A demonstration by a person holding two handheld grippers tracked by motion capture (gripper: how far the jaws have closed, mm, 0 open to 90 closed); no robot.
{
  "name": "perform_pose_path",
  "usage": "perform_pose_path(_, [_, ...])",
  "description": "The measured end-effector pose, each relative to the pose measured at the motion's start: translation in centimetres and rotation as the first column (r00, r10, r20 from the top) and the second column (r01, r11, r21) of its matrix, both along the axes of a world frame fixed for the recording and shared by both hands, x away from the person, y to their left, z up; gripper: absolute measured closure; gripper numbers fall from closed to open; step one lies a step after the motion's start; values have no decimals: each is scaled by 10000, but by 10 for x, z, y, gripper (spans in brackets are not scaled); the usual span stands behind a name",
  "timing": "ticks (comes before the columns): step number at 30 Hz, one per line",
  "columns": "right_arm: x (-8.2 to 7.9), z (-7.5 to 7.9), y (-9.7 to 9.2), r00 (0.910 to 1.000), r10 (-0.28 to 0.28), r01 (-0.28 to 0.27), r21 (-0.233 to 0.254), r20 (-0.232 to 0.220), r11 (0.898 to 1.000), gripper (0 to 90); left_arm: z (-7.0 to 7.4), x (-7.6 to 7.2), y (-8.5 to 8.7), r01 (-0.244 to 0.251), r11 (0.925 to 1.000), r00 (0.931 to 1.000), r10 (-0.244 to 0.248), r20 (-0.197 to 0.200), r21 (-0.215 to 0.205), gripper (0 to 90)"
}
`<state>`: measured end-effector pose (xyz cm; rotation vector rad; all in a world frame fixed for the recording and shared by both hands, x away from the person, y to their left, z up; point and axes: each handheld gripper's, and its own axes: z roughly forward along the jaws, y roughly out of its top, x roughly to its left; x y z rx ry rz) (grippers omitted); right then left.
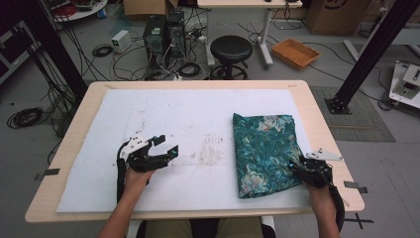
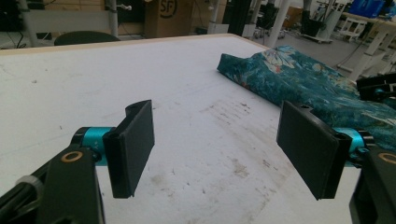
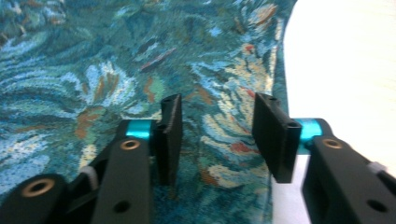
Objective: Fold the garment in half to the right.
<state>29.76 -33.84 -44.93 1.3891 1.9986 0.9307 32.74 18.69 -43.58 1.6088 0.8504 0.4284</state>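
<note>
Floral cloth (image 1: 266,151) lies folded on tabletop (image 1: 74,130), right side. Right hand-held gripper (image 3: 217,135) parted over its edge, gripping nothing; left hand-held gripper (image 2: 219,149) wide, empty. Folding appears complete.

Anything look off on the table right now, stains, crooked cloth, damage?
The white mat has brownish scuff stains near its middle. The folded cloth lies slightly askew, its near edge angled to the mat's. No visible damage, nothing spilled.
</note>
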Motion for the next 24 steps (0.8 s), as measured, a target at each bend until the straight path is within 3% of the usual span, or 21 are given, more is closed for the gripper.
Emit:
perform_pose_path(3, [-4,8,-3,9987,80,-112,652,499,9978,412,2,0,3,-26,9999,10000,26,-7,-152,253])
perform_pose_path(4, [-4,8,-3,9987,80,-112,652,499,9978,412,2,0,3,-26,9999,10000,26,-7,-152,251])
perform_pose_path(5, [-6,12,-3,9971,246,-311,899,720,9955,387,4,0,6,100,9996,10000,-100,2,-274,251])
perform_pose_path(6, [-9,20,-2,9890,681,-826,1084,1313,9907,300,4,-1,7,135,9994,9999,-135,22,-315,239])
perform_pose_path(8, [-8,26,1,9832,1002,-1180,1125,1529,9866,251,5,-1,10,242,9993,9997,-239,101,-274,239])
perform_pose_path(14, [-6,33,17,9703,1791,-1956,914,1628,9764,212,3,-1,17,410,9991,9988,-413,269,88,227])
perform_pose_path(24, [-18,33,17,9617,1946,-2102,639,1928,9756,212,-2,-5,19,529,9985,9979,-534,365,125,227])
